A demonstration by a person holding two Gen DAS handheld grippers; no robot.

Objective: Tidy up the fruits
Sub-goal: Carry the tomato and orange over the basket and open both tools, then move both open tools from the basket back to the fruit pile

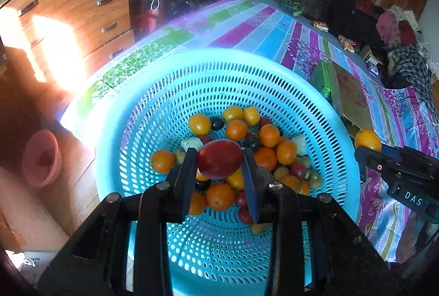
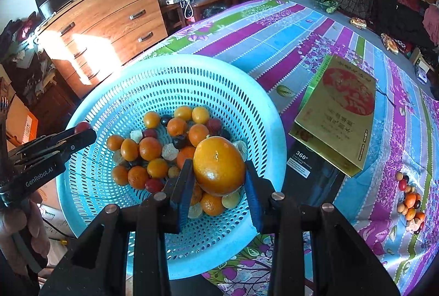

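Floral tablecloth point(image 2: 274, 43) under blue basket point(image 2: 263, 114), gold box point(image 2: 340, 114).

Basket point(image 2: 269, 114) mouth wide open from above; fruit pile point(image 2: 164, 147) crowds its floor. Box point(image 2: 340, 114) stands close right of the rim. Bare table point(image 2: 274, 29) beyond; small fruit cluster point(image 2: 410, 202) far right.

The right hand-held gripper point(image 2: 219, 183) clamps an orange point(image 2: 219, 165) above the blue perforated basket point(image 2: 263, 114) of mixed fruit. At the left, the left hand-held gripper point(image 2: 82, 131) pinches a small red fruit point(image 2: 82, 126) over the basket's rim. A gold box point(image 2: 340, 114) lies beside the basket.
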